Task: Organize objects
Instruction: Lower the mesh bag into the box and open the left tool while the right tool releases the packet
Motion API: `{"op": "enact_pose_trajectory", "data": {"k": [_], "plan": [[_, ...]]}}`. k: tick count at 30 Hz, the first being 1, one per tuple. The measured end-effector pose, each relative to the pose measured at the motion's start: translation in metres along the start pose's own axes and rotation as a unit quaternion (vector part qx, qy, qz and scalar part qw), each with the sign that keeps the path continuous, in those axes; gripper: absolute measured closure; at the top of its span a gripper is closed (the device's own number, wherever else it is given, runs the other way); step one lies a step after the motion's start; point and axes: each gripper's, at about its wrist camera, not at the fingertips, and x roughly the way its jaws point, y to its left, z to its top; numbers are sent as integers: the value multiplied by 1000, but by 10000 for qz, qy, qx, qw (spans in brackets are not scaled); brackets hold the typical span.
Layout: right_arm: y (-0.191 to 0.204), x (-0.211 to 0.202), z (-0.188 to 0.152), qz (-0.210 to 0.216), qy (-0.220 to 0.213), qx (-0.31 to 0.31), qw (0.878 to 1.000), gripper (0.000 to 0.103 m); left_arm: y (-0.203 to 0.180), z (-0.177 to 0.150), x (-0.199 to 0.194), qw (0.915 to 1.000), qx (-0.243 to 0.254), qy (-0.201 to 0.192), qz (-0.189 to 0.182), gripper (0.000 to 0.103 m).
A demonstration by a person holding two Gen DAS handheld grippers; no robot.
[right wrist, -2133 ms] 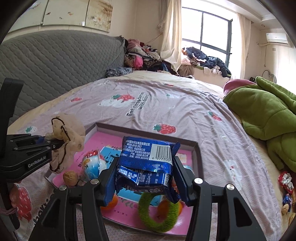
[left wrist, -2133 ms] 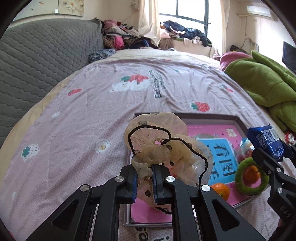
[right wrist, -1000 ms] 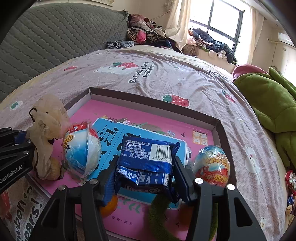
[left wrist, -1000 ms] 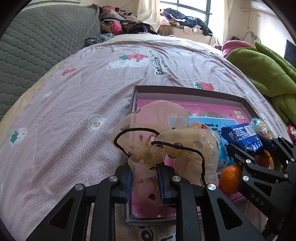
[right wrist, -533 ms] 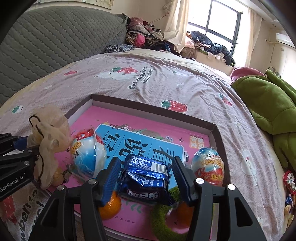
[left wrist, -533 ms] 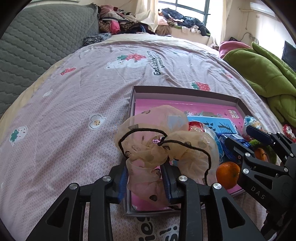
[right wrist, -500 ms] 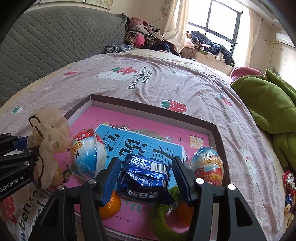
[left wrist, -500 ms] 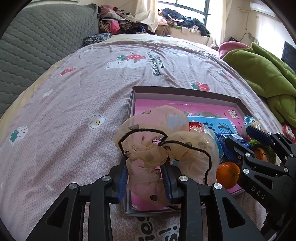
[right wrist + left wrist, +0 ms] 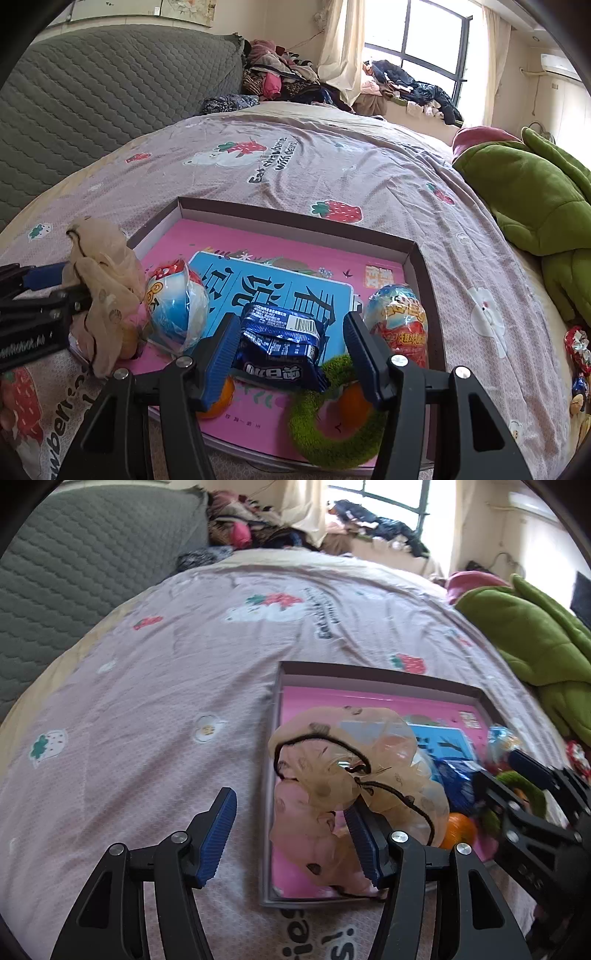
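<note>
Bedding with a strawberry print (image 9: 332, 173) carries a shallow cardboard tray (image 9: 295, 218) with a pink picture floor. Left gripper (image 9: 291, 834) hangs over the tray's corner at about seven o'clock, its blue-padded jaws opening wide; the sheer beige hair scrunchie (image 9: 351, 775) sits between them, leaning on the right-hand pad, while the left-hand pad stands clear of it. Whether the fabric clings to that right pad or merely rests there is hard to judge through the folds.

Right gripper (image 9: 288, 354) stands over the tray's six o'clock edge with its jaws spread. Blue snack packet (image 9: 280, 343) lies in the gap between them on the tray floor; the left pad is just beside the packet's edge and the right pad is apart from it.

Inside the tray, a blue-and-white wrapped toy egg (image 9: 177, 306) lies at nine o'clock from the packet and a red-and-gold wrapped egg (image 9: 399, 317) at three o'clock. A green fuzzy ring (image 9: 332, 435) lies at five o'clock, ringing one orange (image 9: 351, 402); a second orange (image 9: 221, 402) shows at seven o'clock.
</note>
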Motion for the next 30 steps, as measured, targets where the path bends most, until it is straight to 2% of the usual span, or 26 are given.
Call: {"op": "enact_pose_trajectory", "data": {"k": [10, 27, 30], "plan": [[2, -9, -2, 49, -22, -14, 10000, 45, 5, -3, -5, 9999, -35, 134, 66, 41], [1, -43, 7, -26, -221, 21, 9997, 45, 0, -5, -40, 9999, -6, -85, 61, 41], [-1, -48, 8, -30, -248, 58, 9997, 41, -2, -5, -47, 9999, 27, -138, 61, 41]]}}
